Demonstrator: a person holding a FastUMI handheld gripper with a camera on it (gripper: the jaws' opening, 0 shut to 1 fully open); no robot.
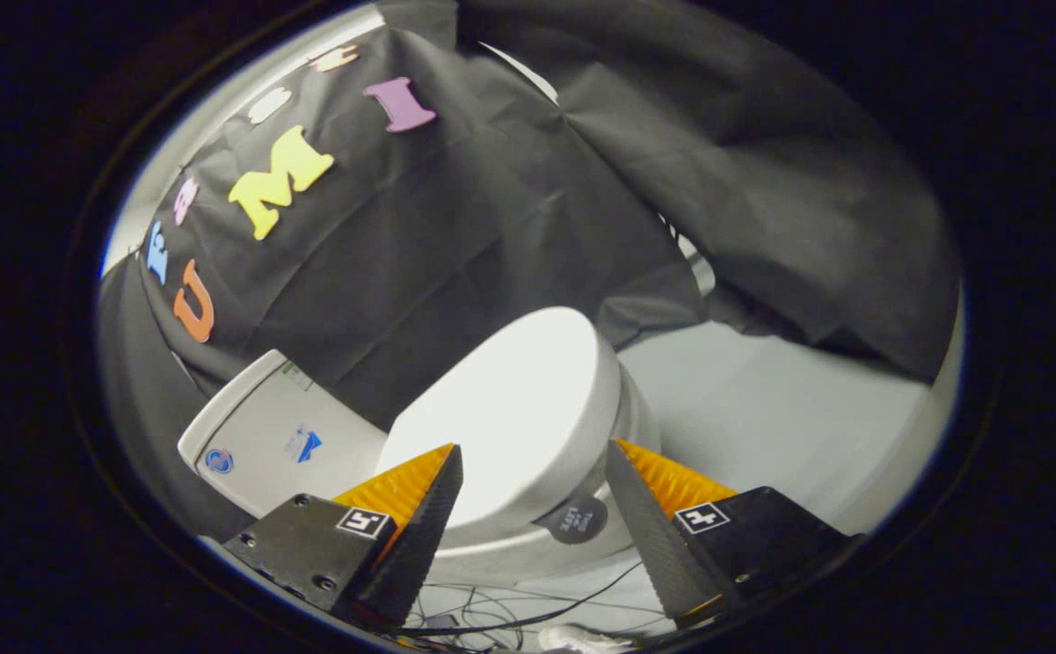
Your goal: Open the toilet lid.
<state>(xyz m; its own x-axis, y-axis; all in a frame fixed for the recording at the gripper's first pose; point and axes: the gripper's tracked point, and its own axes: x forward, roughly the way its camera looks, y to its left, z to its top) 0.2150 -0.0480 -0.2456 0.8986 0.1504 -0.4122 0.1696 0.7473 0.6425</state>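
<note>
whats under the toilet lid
The closed toilet lid rests on the seat rim; the bowl inside is covered. The open hand-held gripper flanks its front edge.

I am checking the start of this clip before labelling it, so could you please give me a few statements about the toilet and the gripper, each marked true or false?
1. The toilet lid is closed. True.
2. The gripper is shut on the lid. False: its fingers are apart and grip nothing.
3. The lid's front edge lies between the fingers. True.
4. The tank is black. False: it is white.
5. Cables lie on the floor below the bowl. True.
</note>
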